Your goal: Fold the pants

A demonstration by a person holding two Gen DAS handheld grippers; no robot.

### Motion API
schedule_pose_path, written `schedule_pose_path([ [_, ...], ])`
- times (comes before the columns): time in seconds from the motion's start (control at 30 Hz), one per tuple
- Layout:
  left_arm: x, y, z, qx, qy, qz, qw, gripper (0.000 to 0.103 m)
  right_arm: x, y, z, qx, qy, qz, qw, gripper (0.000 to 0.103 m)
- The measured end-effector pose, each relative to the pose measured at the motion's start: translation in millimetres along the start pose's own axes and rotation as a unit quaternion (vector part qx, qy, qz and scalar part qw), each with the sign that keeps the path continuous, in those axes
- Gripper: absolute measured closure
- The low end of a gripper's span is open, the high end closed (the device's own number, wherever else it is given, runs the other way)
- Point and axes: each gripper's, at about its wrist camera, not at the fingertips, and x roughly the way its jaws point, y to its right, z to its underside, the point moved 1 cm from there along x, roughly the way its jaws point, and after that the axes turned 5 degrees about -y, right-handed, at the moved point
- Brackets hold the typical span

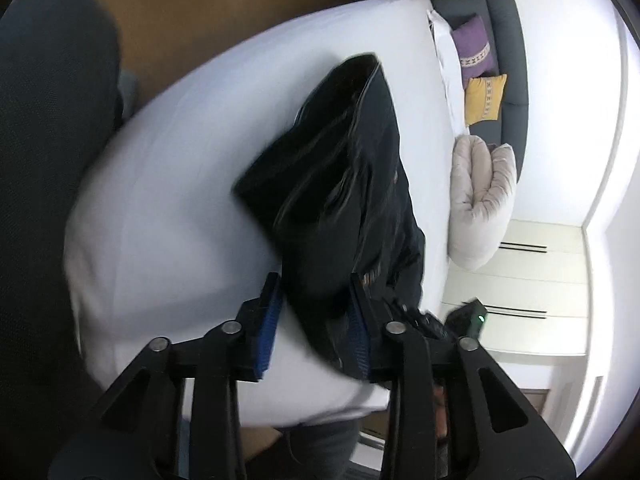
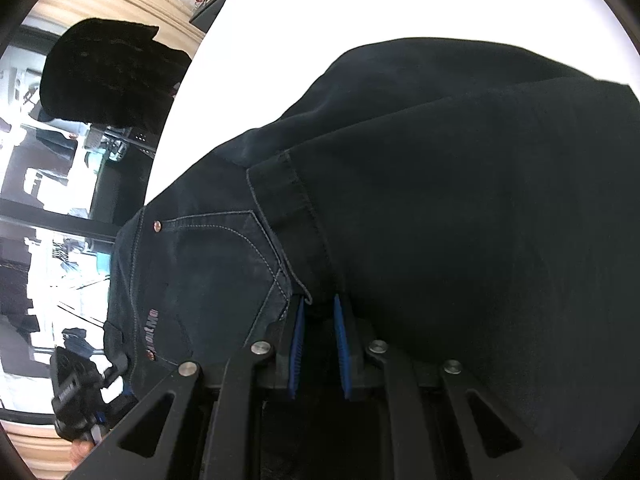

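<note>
Left wrist view: dark pants are seen lying bunched on a white bed, stretching away from the camera toward the far edge. The left gripper is seen with its blue-padded fingers spread wide apart, and the near end of the pants is draped between them, against the right-hand pad; no clamping is shown. The picture is smeared by blur. Beyond the bed, a purple cushion, a yellow cushion and a rolled pale duvet are lined up along a grey headboard.

Right wrist view: the frame is filled by the pants, a stitched back pocket with a copper rivet and a hemmed edge laid across it. The right gripper is held with only a narrow gap between its blue pads, and the dark fabric is pinched there at the tips. At lower left the other gripper is glimpsed at the waistband edge.
</note>
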Motion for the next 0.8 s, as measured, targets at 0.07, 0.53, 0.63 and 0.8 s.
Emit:
schedule_pose_path([
  [0.07, -2, -4, 10, -0.018, 0.018, 0.030, 0.9992, 0.039, 0, 0, 1, -0.001, 0.002, 0.001, 1.000, 0.089],
  [0.53, 37, 3, -7, 0.005, 0.075, 0.165, 0.9835, 0.020, -7, 5, 8, -0.001, 0.016, -0.003, 1.000, 0.089],
  [0.63, 28, 0, -11, -0.003, 0.063, 0.183, 0.9812, 0.042, -7, 5, 9, -0.002, 0.017, -0.003, 1.000, 0.089],
  [0.8, 10, 31, -5, 0.101, 0.078, 0.135, 0.9825, 0.068, -9, 3, 9, -0.003, 0.019, 0.005, 1.000, 0.089],
])
